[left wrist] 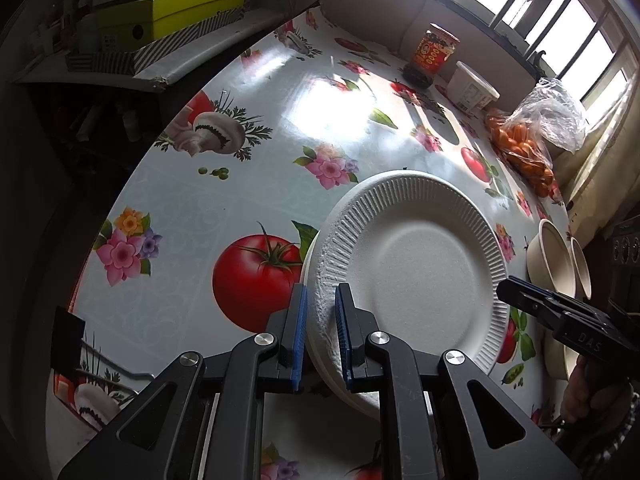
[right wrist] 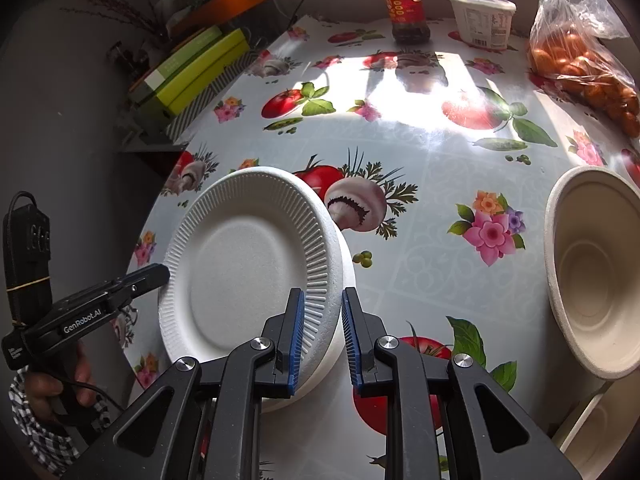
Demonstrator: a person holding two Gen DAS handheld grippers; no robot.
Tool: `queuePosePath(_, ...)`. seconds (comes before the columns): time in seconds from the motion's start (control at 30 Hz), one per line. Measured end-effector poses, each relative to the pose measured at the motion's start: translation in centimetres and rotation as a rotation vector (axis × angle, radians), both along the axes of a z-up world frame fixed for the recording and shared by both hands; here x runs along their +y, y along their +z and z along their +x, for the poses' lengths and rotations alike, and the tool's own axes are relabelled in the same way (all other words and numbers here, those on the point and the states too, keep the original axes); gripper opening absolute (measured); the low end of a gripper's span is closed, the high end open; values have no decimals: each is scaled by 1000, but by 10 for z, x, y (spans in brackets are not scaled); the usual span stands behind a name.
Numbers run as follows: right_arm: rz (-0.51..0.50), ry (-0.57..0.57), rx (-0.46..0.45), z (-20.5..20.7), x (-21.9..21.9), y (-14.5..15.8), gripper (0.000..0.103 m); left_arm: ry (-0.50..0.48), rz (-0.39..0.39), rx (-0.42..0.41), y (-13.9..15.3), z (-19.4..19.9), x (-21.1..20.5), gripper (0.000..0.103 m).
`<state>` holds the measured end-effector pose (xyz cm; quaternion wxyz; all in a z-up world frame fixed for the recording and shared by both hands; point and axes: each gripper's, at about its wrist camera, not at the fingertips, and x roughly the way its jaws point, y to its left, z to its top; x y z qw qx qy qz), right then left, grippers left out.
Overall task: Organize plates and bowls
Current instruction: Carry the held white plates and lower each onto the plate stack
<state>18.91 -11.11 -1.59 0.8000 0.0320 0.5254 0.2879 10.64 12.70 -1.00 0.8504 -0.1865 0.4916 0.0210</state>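
I hold the white ribbed foam plate stack (right wrist: 256,264) from opposite rims, near the table's (right wrist: 420,184) left edge: my left gripper (left wrist: 321,336) clenches one rim, my right gripper (right wrist: 322,340) the other. The beige paper bowls (right wrist: 596,272) lie toward the right edge, nearer my right hand. The top plate is clean, slightly tilted.

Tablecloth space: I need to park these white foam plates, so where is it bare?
Free: the sunlit middle of the printed tablecloth, between the white foam plates and the red-labelled jar. Crowded: the right edge, with beige bowl and bagged oranges.
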Motion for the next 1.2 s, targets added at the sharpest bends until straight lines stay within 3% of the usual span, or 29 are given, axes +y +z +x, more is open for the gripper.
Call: queuePosePath(1.2, -41, -23, 6, -1, 1, -11, 20, -16, 15, 22, -7, 2, -3, 16)
